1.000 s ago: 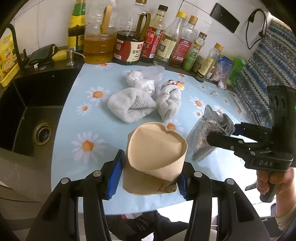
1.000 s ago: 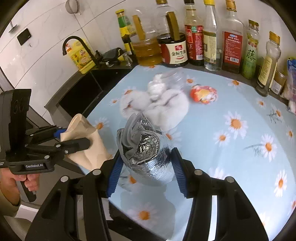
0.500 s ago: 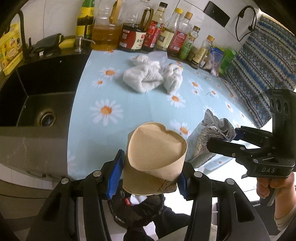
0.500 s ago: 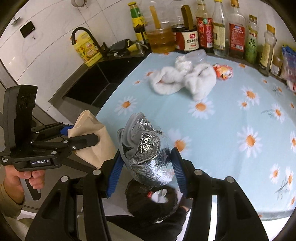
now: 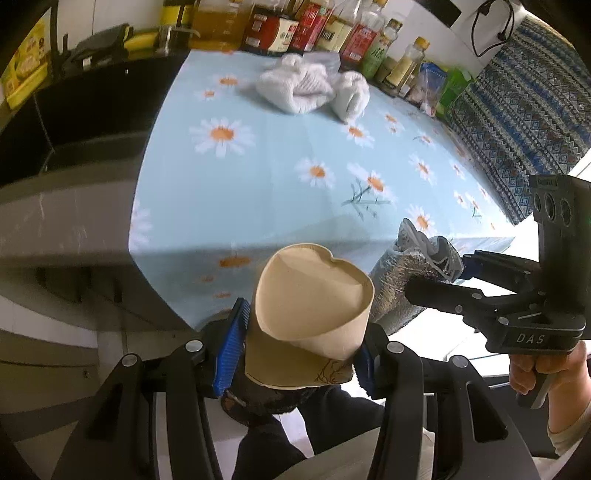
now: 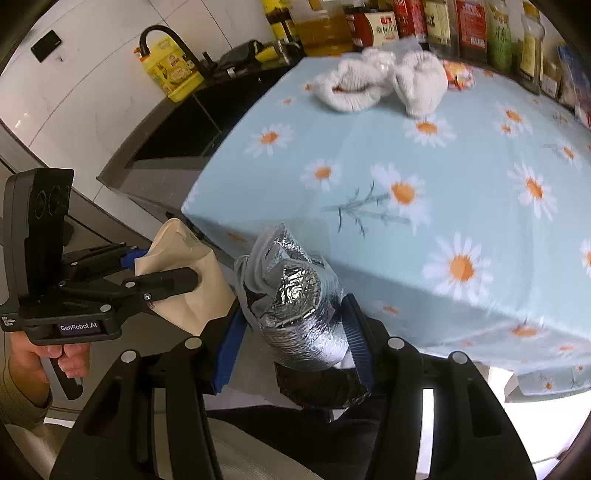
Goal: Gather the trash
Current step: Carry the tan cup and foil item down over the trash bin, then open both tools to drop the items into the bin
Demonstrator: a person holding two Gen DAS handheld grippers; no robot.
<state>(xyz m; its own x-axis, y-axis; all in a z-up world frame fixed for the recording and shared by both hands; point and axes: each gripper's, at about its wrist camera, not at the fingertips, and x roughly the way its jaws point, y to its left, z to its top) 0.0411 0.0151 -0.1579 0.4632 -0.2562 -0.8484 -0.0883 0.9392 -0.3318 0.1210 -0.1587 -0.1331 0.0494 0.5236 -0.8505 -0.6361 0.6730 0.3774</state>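
My left gripper (image 5: pixel 297 350) is shut on a crushed brown paper cup (image 5: pixel 310 310), its rim squeezed into a heart shape. In the right wrist view that cup (image 6: pixel 184 273) and the left gripper (image 6: pixel 166 271) appear at the left. My right gripper (image 6: pixel 291 343) is shut on a crumpled silver foil pouch (image 6: pixel 295 306), which the left wrist view shows as the foil pouch (image 5: pixel 410 288) beside the cup. Both hang past the front edge of the daisy-print tablecloth (image 5: pixel 280 177), over a dark, black-lined bin opening (image 6: pixel 317 384) just below the pouch; the bin (image 5: pixel 258 397) also shows beneath the cup.
White rolled cloths (image 5: pixel 295 88) and an orange-red wrapper (image 6: pixel 458 74) lie at the far side of the table. Bottles (image 5: pixel 310 26) line the wall behind. A black sink (image 5: pixel 74 122) with a tap (image 6: pixel 162 37) sits to the left. A patterned fabric (image 5: pixel 517 110) hangs on the right.
Both grippers, still gripping the cup and the foil pouch, have drawn back from over the table and sunk past its front edge. The dark bin below has come into view.
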